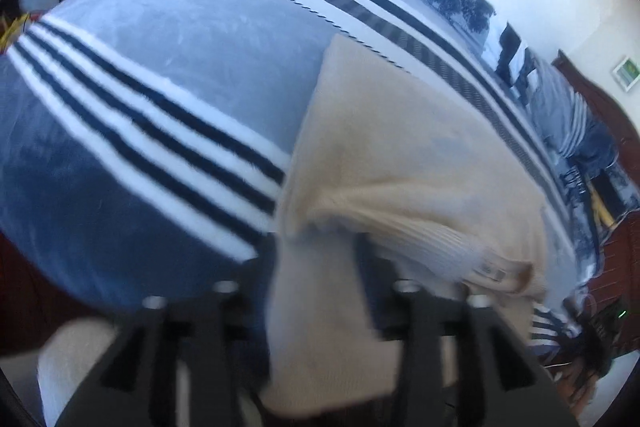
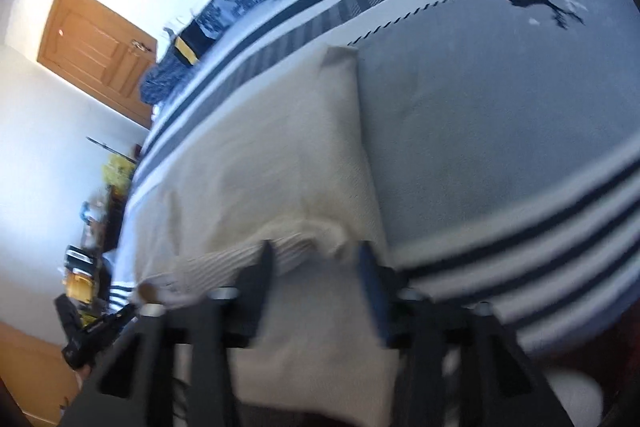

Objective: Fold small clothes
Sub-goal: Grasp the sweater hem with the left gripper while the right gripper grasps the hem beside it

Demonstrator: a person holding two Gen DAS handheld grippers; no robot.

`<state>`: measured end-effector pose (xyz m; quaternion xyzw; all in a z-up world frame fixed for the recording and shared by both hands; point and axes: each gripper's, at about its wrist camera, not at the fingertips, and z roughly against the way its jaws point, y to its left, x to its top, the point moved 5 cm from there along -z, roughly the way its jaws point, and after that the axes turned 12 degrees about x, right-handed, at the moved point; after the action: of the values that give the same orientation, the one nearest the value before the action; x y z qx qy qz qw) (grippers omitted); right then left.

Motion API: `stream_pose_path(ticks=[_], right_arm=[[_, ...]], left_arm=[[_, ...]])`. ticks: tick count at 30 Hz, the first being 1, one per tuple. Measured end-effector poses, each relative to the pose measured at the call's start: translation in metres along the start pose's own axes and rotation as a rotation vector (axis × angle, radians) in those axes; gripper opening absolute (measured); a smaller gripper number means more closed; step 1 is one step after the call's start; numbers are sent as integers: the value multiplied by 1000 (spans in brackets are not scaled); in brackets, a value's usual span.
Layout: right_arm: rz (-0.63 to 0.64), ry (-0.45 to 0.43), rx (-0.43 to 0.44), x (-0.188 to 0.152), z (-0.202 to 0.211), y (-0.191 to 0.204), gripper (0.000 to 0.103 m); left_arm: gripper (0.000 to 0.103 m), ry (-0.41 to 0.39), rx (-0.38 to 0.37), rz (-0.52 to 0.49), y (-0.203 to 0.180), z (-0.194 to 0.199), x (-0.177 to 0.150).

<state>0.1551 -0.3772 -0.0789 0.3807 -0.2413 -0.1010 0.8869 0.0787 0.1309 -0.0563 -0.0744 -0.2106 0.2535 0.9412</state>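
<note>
We have the cream garment [image 1: 400, 155] lying folded on the striped bed blanket [image 1: 168, 39]; both the left gripper [image 1: 316, 259] and right gripper [image 2: 316, 259] stand with fingers apart, cloth between them; dragging hems as we withdraw could undo the fold.

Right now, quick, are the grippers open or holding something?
Left gripper: open, cream garment between its fingers, not pinched.
Right gripper: open, the same garment's edge between its fingers.
</note>
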Motion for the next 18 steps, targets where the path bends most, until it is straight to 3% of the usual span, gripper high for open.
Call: stream_pose_path(ticks=[1, 5, 8, 10, 14, 16, 17, 18], right_arm=[[-24, -5, 27, -9, 7, 1, 64], [-171, 20, 150, -42, 8, -4, 68], [-259, 43, 203, -36, -8, -8, 68], [-303, 54, 202, -26, -20, -10, 73], [-452, 21, 177, 3, -42, -24, 74], [-482, 33, 117, 10, -52, -32, 73], [-468, 48, 83, 13, -55, -32, 61], [-446, 58, 46, 15, -56, -31, 40]], left_arm=[[57, 6, -21, 20, 1, 5, -4], [61, 67, -124, 88, -13, 5, -10], [61, 136, -167, 158, -25, -14, 12], [65, 170, -144, 213, -26, -29, 27], [63, 315, 1, 302, -19, -72, 41], [41, 329, 30, 294, -18, -79, 39], [35, 315, 40, 282, -16, -77, 37], [25, 299, 28, 275, -14, -75, 36]])
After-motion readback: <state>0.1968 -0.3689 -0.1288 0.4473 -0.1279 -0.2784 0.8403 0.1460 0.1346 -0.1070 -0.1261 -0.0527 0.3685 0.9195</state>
